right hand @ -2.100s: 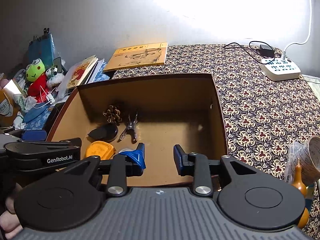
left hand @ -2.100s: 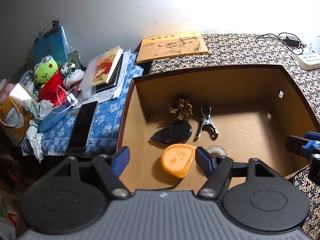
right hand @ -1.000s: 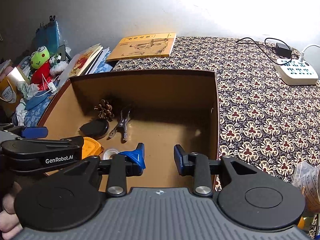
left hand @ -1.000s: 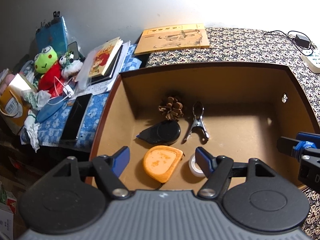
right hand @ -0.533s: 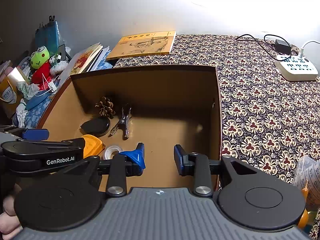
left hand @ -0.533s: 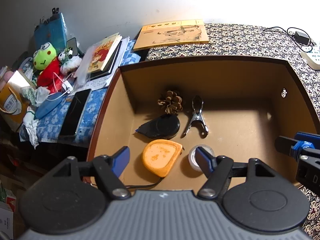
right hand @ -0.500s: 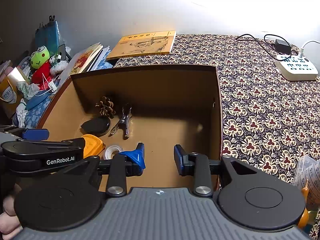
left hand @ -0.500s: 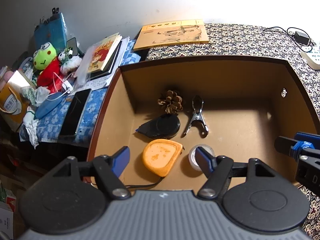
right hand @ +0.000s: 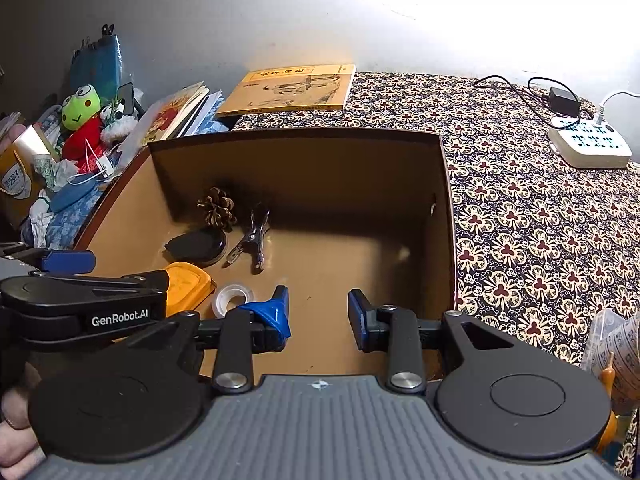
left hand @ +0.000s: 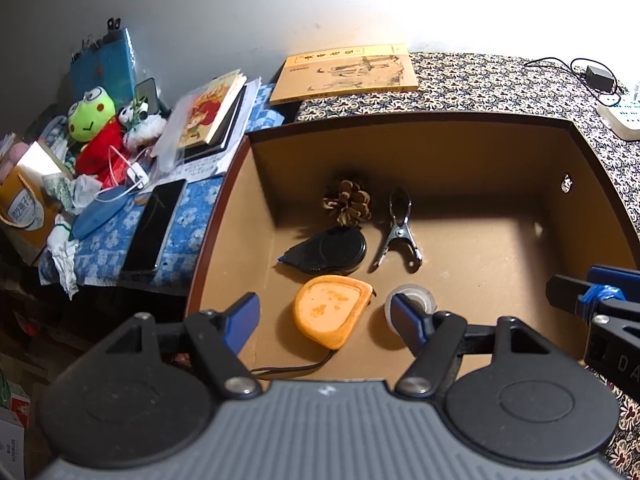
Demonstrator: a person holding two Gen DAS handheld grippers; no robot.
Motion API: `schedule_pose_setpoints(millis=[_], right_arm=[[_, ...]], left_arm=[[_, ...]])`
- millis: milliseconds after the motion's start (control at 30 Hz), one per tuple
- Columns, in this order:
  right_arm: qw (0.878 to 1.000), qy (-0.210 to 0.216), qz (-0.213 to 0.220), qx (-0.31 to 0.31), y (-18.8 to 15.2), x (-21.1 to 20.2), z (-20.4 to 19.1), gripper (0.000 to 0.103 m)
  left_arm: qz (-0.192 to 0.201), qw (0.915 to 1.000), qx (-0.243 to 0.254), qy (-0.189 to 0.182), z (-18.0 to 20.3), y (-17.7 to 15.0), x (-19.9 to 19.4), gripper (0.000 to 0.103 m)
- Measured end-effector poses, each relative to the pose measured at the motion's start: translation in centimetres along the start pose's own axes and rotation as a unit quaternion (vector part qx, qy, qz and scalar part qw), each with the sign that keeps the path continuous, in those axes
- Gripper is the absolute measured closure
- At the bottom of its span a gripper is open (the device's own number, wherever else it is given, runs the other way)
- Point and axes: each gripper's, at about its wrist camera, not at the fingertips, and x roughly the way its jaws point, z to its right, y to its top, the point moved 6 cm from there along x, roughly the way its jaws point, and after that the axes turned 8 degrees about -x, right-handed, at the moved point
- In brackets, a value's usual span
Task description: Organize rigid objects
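An open brown cardboard box [left hand: 440,136] [right hand: 444,208] holds a pine cone [left hand: 347,201] [right hand: 217,208], a metal spring clip [left hand: 399,229] [right hand: 253,237], a black tape dispenser [left hand: 329,250] [right hand: 198,244], an orange tape measure [left hand: 328,310] [right hand: 186,284] and a clear tape roll [left hand: 416,302] [right hand: 232,296]. My left gripper [left hand: 326,318] hangs open above the box's near left edge, with the tape measure seen between its fingers. My right gripper [right hand: 318,312] is open over the box's near side, holding nothing.
A yellow book [left hand: 346,72] lies behind the box on the patterned cloth [right hand: 520,200]. A phone [left hand: 154,226], a frog plush [left hand: 94,120] and books [left hand: 208,112] crowd the left side. A power strip [right hand: 588,142] sits at the right. A hand [right hand: 12,440] shows at lower left.
Both grippers have drifted slightly relative to the box over the last two seconds. The objects in the box lie where they were.
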Motion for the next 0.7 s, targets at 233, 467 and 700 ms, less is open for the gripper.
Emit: schedule_pose_setpoints(millis=[233,467,700], right_arm=[[1.000,-0.007,0.001,-0.003,-0.06,-0.20,-0.28,0.088],[1.000,-0.008,0.007,-0.010,0.12,-0.64,-0.56,0.088],[1.000,-0.010,0.014,-0.014,0.33,-1.01,-0.57,0.088]], left_arm=[[0.002,1.0000,-0.003,0.001,-0.35,-0.08,-0.12,0.030],[0.009,0.9999,-0.006,-0.001,-0.40,0.10,-0.55,0.030],[0.014,0.9999,-0.009,-0.002,-0.22,0.28,-0.93,0.030]])
